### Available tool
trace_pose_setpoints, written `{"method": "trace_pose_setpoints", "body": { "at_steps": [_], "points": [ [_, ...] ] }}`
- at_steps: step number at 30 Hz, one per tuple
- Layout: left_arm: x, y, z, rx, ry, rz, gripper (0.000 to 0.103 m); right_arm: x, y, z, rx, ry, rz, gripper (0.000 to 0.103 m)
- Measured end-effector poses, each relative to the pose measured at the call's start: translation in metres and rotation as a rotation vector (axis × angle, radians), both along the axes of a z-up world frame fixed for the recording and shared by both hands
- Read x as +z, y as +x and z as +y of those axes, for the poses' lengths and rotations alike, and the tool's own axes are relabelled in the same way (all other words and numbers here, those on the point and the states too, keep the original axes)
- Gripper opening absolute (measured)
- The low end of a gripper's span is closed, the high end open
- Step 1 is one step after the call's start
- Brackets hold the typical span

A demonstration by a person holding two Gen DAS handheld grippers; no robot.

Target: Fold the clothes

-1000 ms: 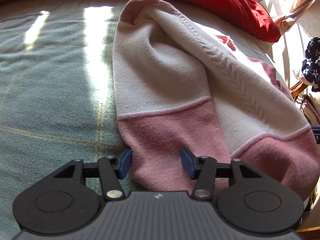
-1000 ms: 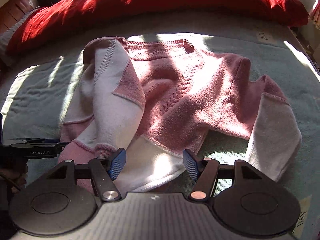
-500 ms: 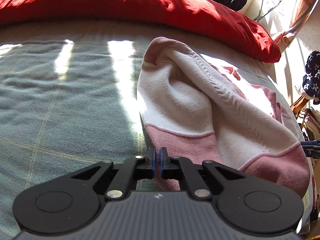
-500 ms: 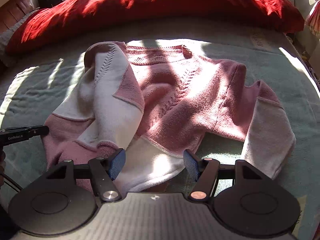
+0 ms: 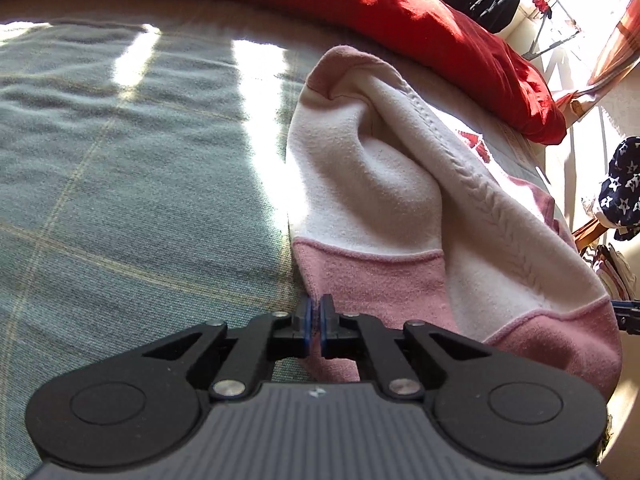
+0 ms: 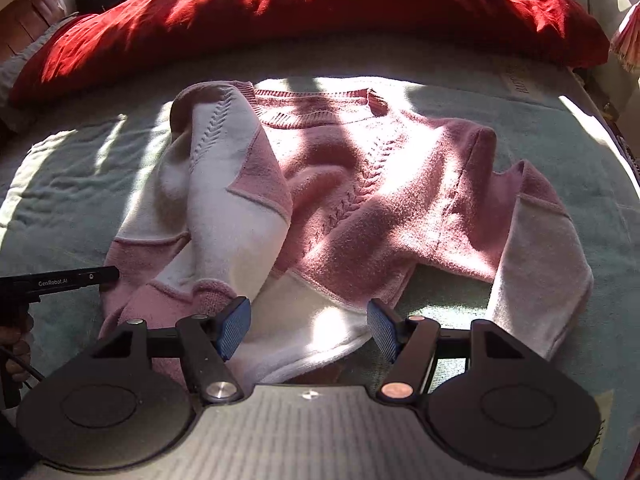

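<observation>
sweater (image 6: 360, 208) spread on bed (image 6: 580, 120), collar toward red pillow edge | one sleeve laid over body, other sleeve out flat | left gripper (image 5: 316, 322) clenched on pink cuff edge | right gripper (image 6: 308, 330) released over white hem | fold partial, rest left

Pink-and-white sweater (image 6: 360, 200); red pillow (image 6: 320, 12)

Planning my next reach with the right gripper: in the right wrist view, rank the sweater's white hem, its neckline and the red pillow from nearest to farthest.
From the right gripper, which is open:
1. White hem: nearest, lying between the fingers.
2. Neckline: mid-bed, at the sweater's far edge.
3. Red pillow: farthest, across the head of the bed.
</observation>
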State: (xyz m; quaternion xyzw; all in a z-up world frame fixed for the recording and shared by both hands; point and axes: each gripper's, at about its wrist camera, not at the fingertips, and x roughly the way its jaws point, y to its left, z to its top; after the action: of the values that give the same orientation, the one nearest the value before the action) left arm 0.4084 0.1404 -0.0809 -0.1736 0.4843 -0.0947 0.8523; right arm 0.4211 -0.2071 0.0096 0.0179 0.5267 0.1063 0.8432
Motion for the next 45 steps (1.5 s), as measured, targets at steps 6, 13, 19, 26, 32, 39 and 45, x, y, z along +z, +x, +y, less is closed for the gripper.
{"method": "trace_pose_setpoints", "body": {
  "at_steps": [6, 13, 19, 26, 32, 39, 45],
  "points": [
    [0.044, 0.015, 0.04, 0.003, 0.112, -0.077, 0.002, 0.003, 0.002, 0.002, 0.001, -0.009, -0.009, 0.069],
    [0.073, 0.045, 0.095, 0.035, 0.296, -0.099, 0.001, 0.004, 0.004, 0.005, -0.001, -0.015, -0.013, 0.069],
    [0.073, 0.074, 0.129, 0.06, 0.395, -0.076, 0.002, 0.006, 0.006, 0.01, 0.005, -0.024, -0.016, 0.071],
    [0.073, 0.116, 0.16, 0.105, 0.465, -0.076, 0.002, 0.01, 0.008, 0.02, 0.018, -0.033, -0.029, 0.072],
    [0.065, 0.138, 0.174, 0.124, 0.446, -0.056, 0.008, 0.013, 0.01, 0.032, 0.036, -0.039, -0.04, 0.073],
    [0.062, 0.134, 0.186, 0.146, 0.39, -0.038, 0.015, 0.017, 0.01, 0.036, 0.045, -0.053, -0.06, 0.073],
    [0.074, 0.092, 0.21, 0.213, 0.366, -0.066, 0.034, 0.019, 0.015, 0.036, 0.017, -0.027, -0.076, 0.074]
  ]
}}
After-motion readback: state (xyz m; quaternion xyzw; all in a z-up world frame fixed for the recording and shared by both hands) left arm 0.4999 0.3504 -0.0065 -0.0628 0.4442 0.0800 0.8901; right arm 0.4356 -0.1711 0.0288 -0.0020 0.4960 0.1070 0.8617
